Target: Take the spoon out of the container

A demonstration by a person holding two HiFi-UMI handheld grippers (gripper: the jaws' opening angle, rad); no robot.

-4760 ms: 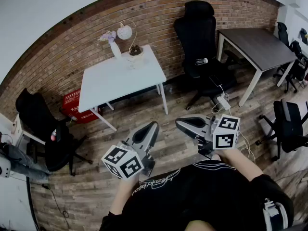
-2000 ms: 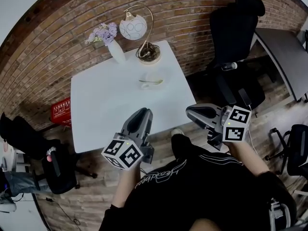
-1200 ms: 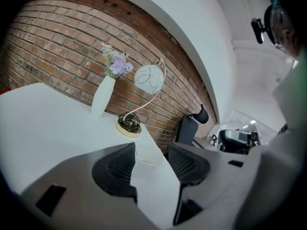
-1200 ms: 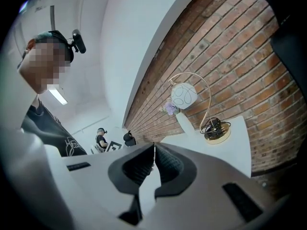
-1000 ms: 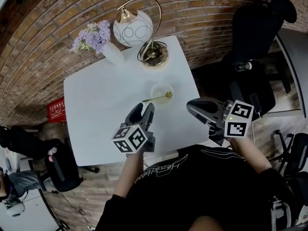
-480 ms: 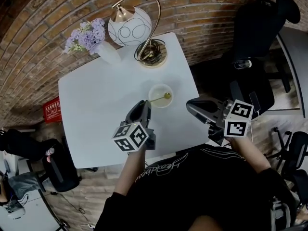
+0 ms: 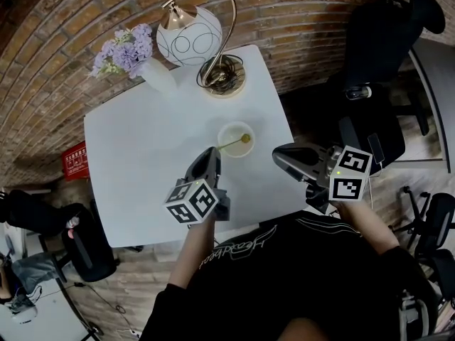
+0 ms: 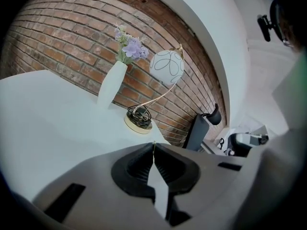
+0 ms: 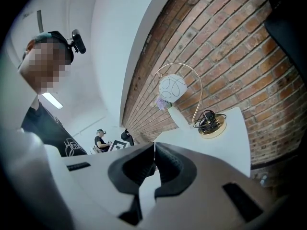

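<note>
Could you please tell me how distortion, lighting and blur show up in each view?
Head view: strong fisheye bows the brick wall; table evenly lit, no glare. Left gripper view: dark vignetted corners, lamp sharp. Right gripper view: curved brick courses; the mosaic patch upper left was added afterwards.

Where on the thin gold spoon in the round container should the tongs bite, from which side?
Take the thin gold spoon by its handle's free end, which slants out over the rim of the small round container toward the near left. Come from that side. The left tongs are shut there, a gold sliver between their tips.
</note>
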